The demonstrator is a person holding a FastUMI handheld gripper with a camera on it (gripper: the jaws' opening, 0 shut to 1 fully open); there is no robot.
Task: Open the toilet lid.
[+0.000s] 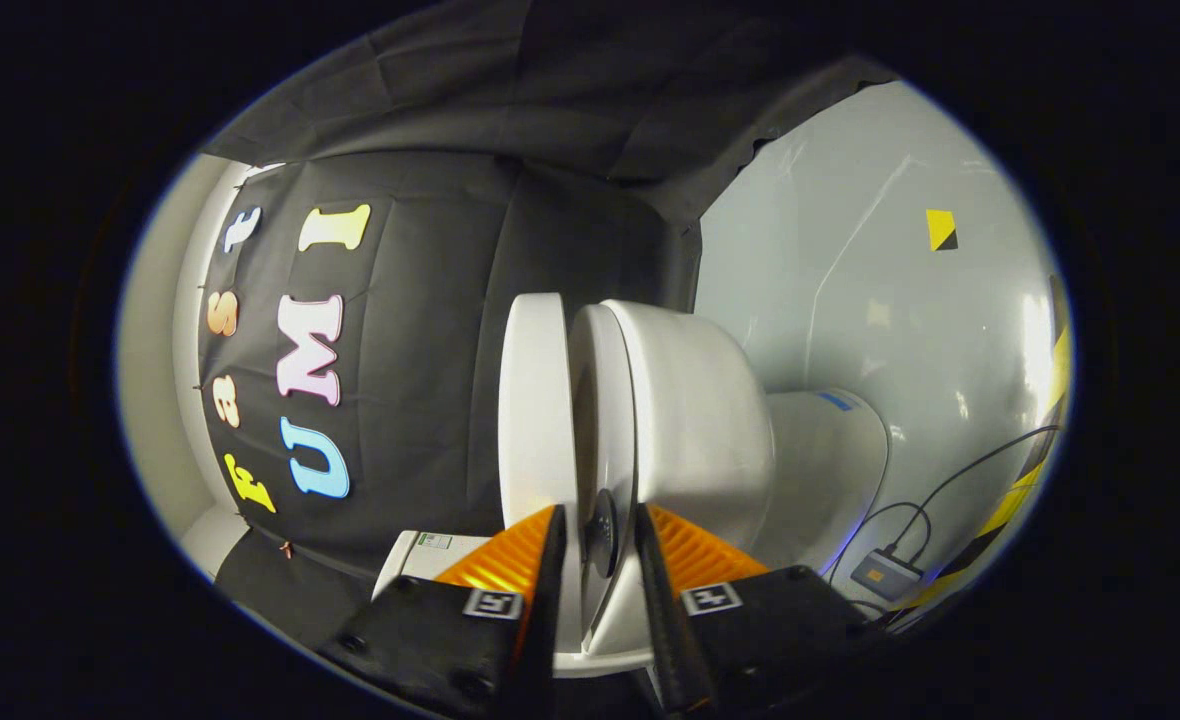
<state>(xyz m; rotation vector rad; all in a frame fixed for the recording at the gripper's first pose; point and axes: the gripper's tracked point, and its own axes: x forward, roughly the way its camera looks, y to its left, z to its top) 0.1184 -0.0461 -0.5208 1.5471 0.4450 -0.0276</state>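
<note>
Two orange ribbed fingers (510, 560) of our gripper (595, 560) stand slightly apart around the front edge of the glossy white toilet lid (535, 400); whether both press, we cannot tell. We judge the lift begun: the lid is parted from the seat (605, 420) and rounded bowl (700, 430). Next we swing it fully back.

A small grey box (886, 574) with an orange patch is seen on the glossy pale floor (850, 300), with black cables (960, 475) plugged into it. Yellow-and-black striped tape (1015, 500) is laid nearby, and a yellow-and-black square marker (941, 229) is stuck farther off.
</note>
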